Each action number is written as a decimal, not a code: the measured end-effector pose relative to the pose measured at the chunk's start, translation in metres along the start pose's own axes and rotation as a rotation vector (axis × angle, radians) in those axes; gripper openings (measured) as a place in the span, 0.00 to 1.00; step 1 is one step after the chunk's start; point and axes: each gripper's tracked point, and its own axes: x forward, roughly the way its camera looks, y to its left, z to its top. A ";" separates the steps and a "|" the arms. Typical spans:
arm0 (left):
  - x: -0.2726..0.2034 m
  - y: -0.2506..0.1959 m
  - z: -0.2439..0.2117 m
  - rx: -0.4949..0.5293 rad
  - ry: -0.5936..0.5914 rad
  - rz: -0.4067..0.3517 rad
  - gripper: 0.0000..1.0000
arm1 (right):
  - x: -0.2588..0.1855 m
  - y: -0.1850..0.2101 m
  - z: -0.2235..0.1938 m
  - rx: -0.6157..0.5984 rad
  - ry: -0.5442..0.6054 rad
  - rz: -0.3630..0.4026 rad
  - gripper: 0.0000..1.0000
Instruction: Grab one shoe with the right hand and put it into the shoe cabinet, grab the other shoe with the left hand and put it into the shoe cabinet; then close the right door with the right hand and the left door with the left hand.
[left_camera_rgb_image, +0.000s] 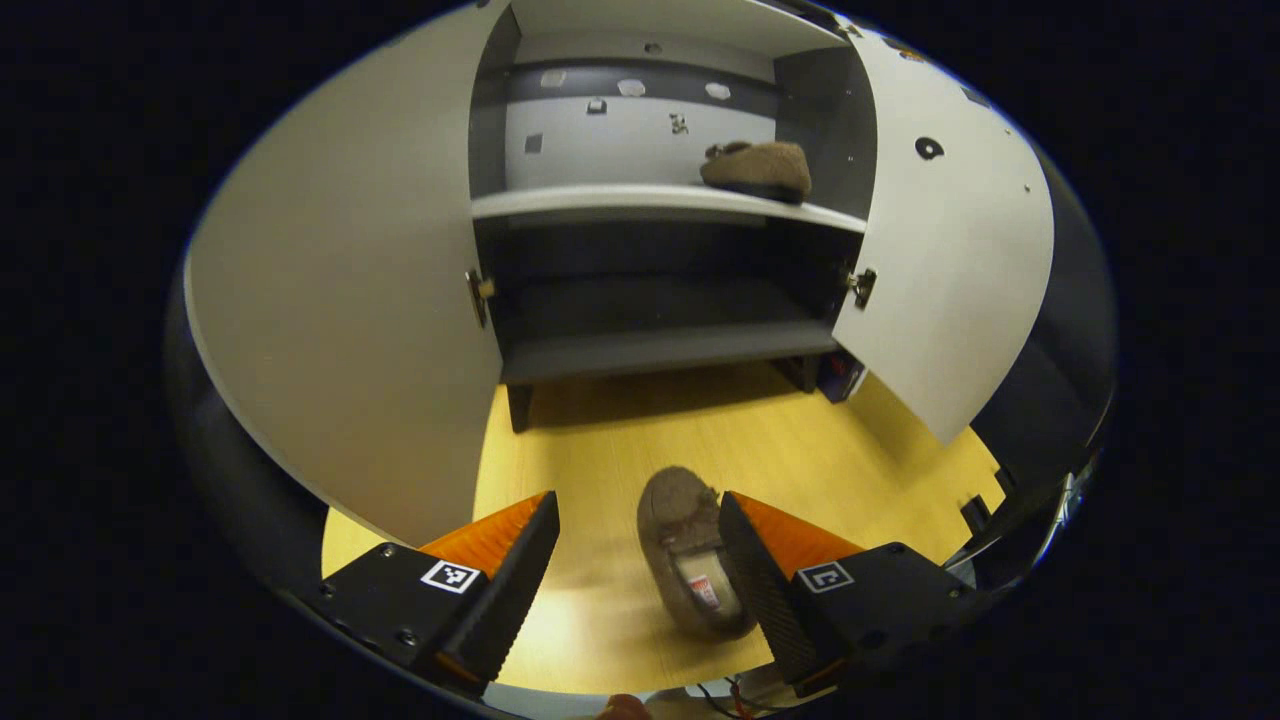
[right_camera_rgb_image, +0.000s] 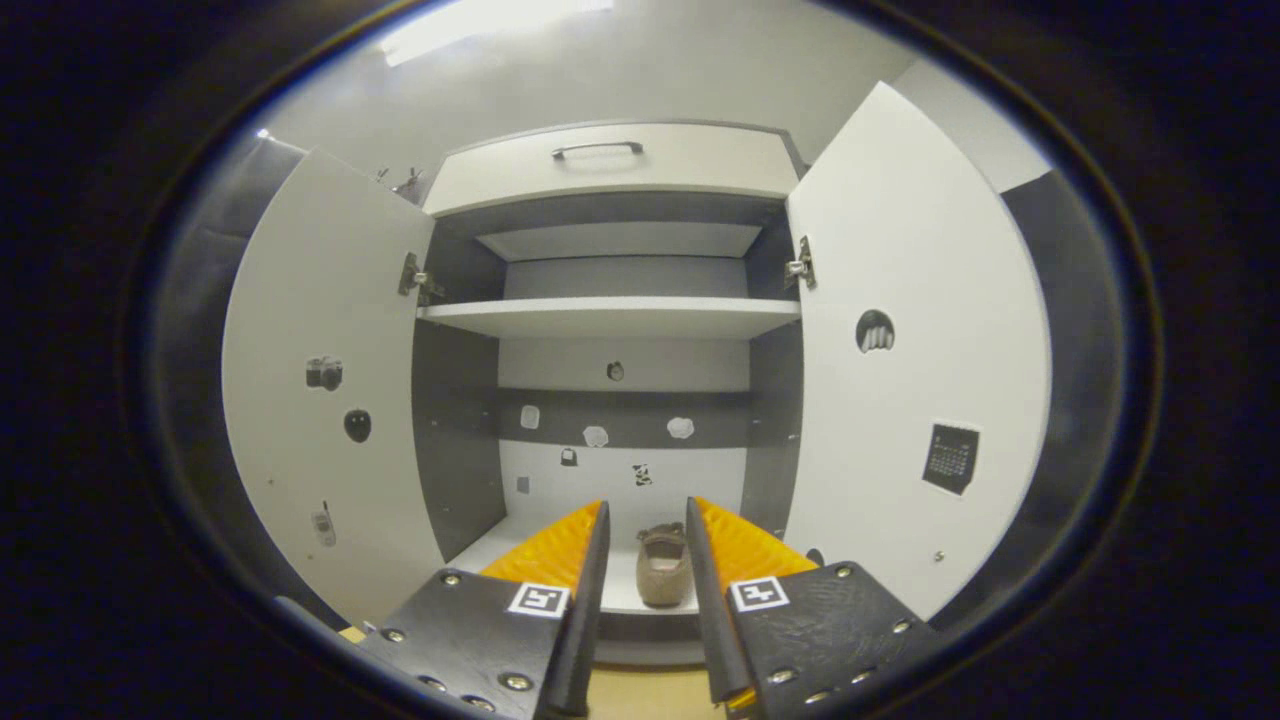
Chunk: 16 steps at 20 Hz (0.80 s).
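First shoe (left_camera_rgb_image: 757, 170) on cabinet shelf (left_camera_rgb_image: 600, 203), 1 o'clock. Second shoe (left_camera_rgb_image: 690, 555) on floor between spread left gripper (left_camera_rgb_image: 640, 570) fingers, ungrasped. Right gripper (right_camera_rgb_image: 645, 590) parted, empty. Both doors (left_camera_rgb_image: 350, 330) open; second placement, closing remain.

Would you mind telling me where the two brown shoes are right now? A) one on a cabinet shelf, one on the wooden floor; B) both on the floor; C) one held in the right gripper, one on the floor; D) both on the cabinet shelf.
A: one shoe sits on the white cabinet shelf, while the other shoe lies on the wooden floor between the open fingers of the left gripper.
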 end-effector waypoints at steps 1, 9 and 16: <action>0.010 -0.002 -0.014 -0.008 0.037 -0.012 0.99 | -0.006 -0.003 0.004 -0.005 -0.006 -0.007 0.38; 0.055 -0.005 -0.083 -0.063 0.209 -0.066 1.00 | -0.030 -0.048 0.013 -0.019 -0.006 -0.106 0.44; 0.101 -0.001 -0.093 -0.066 0.246 -0.045 0.86 | -0.042 -0.080 0.006 -0.056 0.023 -0.181 0.44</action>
